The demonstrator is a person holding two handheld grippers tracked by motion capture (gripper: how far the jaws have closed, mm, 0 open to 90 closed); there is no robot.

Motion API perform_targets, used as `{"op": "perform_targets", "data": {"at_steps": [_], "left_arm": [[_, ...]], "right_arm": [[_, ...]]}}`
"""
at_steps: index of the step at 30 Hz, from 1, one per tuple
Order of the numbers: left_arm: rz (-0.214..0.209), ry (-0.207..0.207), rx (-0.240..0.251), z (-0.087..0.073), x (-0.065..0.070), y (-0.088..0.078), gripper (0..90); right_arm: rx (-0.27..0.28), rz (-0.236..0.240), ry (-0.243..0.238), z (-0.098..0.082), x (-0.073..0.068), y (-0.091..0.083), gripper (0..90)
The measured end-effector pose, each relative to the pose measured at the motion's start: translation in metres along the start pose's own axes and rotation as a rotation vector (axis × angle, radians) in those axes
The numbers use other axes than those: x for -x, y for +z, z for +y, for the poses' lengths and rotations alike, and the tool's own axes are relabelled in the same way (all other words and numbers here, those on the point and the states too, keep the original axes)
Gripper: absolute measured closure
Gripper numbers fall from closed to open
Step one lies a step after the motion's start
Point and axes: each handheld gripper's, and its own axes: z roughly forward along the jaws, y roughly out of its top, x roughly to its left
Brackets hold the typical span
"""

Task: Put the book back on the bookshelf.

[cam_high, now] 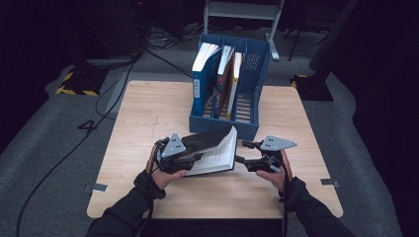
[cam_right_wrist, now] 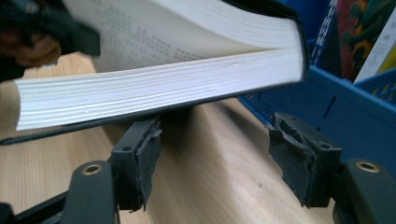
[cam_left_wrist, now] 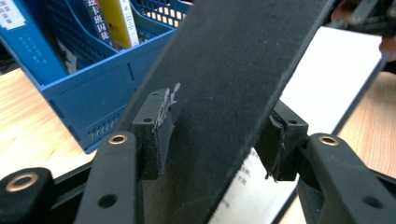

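In the high view, a black book (cam_high: pixel 212 150) is seen lying open just in front of the blue rack (cam_high: pixel 249 106), on the wooden tabletop (cam_high: pixel 148 113). The left gripper (cam_high: pixel 190 157) is held at the book's left side, away from the rack's front wall, with the cover raised over the pages. The right gripper (cam_high: pixel 241 152) is held just right of the book, its jaws apart and nothing between them. Three books are stood upright in the rack.

In the left gripper view, the book's black cover (cam_left_wrist: pixel 224 93) is clamped between the jaws, both pads being pressed against it. The rack (cam_left_wrist: pixel 93 93) is seen behind it to the left, and white pages lie below the cover.

In the right gripper view, the jaws are spread wide with only the tabletop (cam_right_wrist: pixel 210 154) between them. The book's page block (cam_right_wrist: pixel 159 88) is seen above the jaws, in front of the rack (cam_right_wrist: pixel 355 107).
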Motion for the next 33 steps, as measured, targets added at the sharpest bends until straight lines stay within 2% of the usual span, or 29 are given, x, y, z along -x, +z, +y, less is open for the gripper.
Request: {"op": "perform_targets", "data": {"at_steps": [7,10,13,15,18,20,23,29,33], "left_arm": [[0.014,-0.017,0.008,-0.007,0.001,-0.010,49.4],[0.024,-0.006,0.001,-0.010,0.001,-0.014,48.9],[0.016,-0.001,-0.015,-0.013,0.002,-0.016,47.2],[0.025,0.007,-0.023,-0.015,0.004,-0.016,46.4],[0.021,0.001,-0.031,-0.015,0.003,-0.016,45.8],[0.010,-0.003,-0.035,-0.014,0.001,-0.016,45.7],[-0.007,0.016,-0.048,-0.012,0.000,-0.015,46.9],[-0.054,0.009,-0.029,-0.010,-0.001,-0.010,47.2],[-0.118,0.008,-0.006,-0.007,0.002,-0.003,48.0]], "right_arm": [[0.036,0.027,-0.045,0.020,-0.007,0.005,37.9],[0.042,0.050,-0.082,0.029,-0.013,0.008,37.9],[0.044,0.080,-0.096,0.035,-0.019,0.012,37.9],[0.040,0.097,-0.106,0.038,-0.021,0.014,37.8],[0.029,0.113,-0.106,0.040,-0.022,0.016,37.7],[0.023,0.107,-0.114,0.042,-0.023,0.017,37.7],[0.025,0.104,-0.113,0.042,-0.023,0.017,37.7],[0.031,0.096,-0.120,0.042,-0.023,0.010,38.2],[0.053,0.089,-0.130,0.045,-0.023,-0.001,38.1]]}}
